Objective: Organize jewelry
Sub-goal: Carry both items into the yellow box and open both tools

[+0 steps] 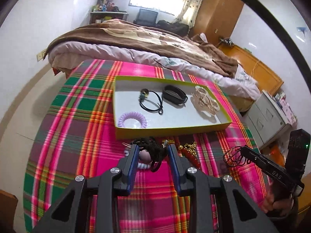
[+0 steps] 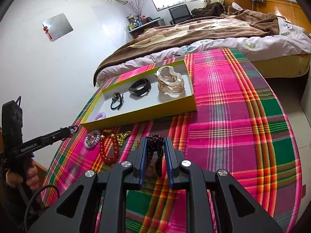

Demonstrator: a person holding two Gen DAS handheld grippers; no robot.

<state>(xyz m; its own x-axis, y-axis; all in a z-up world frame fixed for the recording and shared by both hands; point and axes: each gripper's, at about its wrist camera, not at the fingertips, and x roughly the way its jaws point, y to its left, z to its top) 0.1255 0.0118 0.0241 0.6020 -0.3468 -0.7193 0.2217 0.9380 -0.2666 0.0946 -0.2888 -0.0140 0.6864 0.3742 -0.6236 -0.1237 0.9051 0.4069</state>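
Observation:
A shallow yellow-walled tray [image 1: 171, 130] [image 2: 140, 114] on the plaid cloth holds a black cord hair tie [image 1: 151, 102], a black band [image 1: 174, 95] [image 2: 140, 87], clear amber bangles [image 1: 206, 101] [image 2: 171, 81] and a lilac coil tie [image 1: 132, 119]. My left gripper [image 1: 152, 148] is shut on a black hair tie with a mauve bead [image 1: 150, 151], above loose pieces near the tray. My right gripper [image 2: 154, 140] is shut on a dark beaded bracelet [image 2: 153, 145] [image 1: 232, 155], held above the cloth.
Loose on the cloth in front of the tray lie a red bead bracelet [image 2: 108, 149], a gold chain [image 2: 121, 136] and a pale coil tie [image 2: 92, 139]. A bed [image 1: 136, 38] stands just behind the table. White drawers [image 1: 268, 116] stand at the right.

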